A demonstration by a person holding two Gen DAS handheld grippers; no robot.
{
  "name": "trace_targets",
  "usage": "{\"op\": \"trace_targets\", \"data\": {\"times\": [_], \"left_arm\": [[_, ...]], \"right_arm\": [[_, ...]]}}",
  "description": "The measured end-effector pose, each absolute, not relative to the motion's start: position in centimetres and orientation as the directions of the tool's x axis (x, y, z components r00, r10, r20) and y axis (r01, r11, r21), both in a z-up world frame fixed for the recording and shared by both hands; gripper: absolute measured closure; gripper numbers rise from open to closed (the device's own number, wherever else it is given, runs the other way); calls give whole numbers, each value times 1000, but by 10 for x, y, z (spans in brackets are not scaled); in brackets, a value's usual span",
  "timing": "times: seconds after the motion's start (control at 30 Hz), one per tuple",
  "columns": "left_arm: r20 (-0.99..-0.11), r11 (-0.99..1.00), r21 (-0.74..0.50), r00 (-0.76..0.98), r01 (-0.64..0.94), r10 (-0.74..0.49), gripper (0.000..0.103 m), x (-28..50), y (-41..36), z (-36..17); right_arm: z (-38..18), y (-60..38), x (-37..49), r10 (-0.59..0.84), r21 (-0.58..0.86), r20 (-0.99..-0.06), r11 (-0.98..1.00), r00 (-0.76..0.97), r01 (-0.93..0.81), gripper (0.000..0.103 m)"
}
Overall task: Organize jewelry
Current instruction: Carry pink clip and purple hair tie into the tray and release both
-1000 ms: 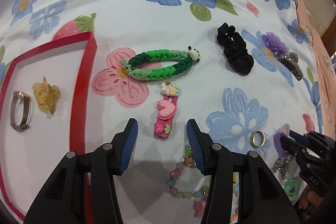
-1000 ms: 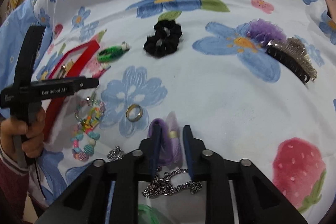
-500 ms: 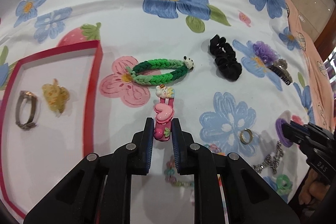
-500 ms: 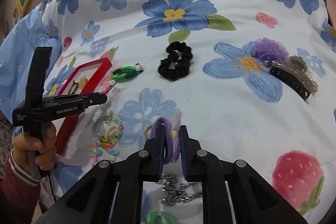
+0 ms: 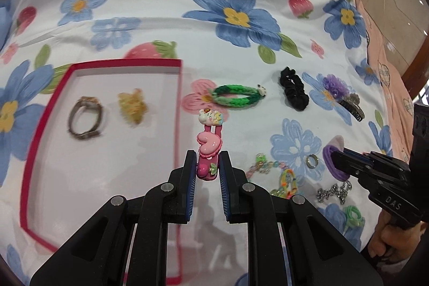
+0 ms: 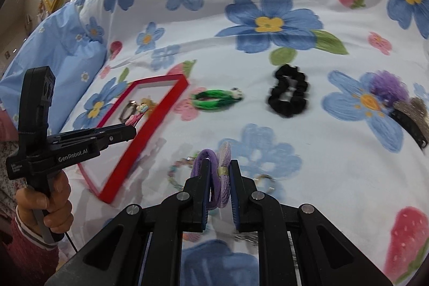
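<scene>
Pink clip: the left gripper (image 5: 206,169) is pinching the pink heart hair clip (image 5: 208,149) by its tail end, charms pointing forward, probably for an easy drop.
Purple tie: the right gripper (image 6: 219,173) is clamping a purple hair tie (image 6: 218,180) off the flowered sheet (image 6: 335,165).
Red tray (image 5: 179,98): sitting just left of the clip, already holding 2 pieces, so both look headed there.
</scene>
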State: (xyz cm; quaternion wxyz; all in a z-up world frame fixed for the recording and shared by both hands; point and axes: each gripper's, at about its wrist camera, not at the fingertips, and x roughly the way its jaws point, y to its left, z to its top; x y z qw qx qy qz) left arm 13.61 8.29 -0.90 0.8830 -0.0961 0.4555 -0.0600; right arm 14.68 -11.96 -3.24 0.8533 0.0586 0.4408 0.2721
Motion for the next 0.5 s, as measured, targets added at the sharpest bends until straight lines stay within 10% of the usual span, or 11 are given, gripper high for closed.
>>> {"op": "trace_targets", "data": {"times": [0.5], "left_arm": [[-783, 966, -240, 607, -92, -136, 88, 105, 147, -6]], "right_arm": [[-21, -37, 146, 605, 362, -695, 761, 389, -539, 90]]}}
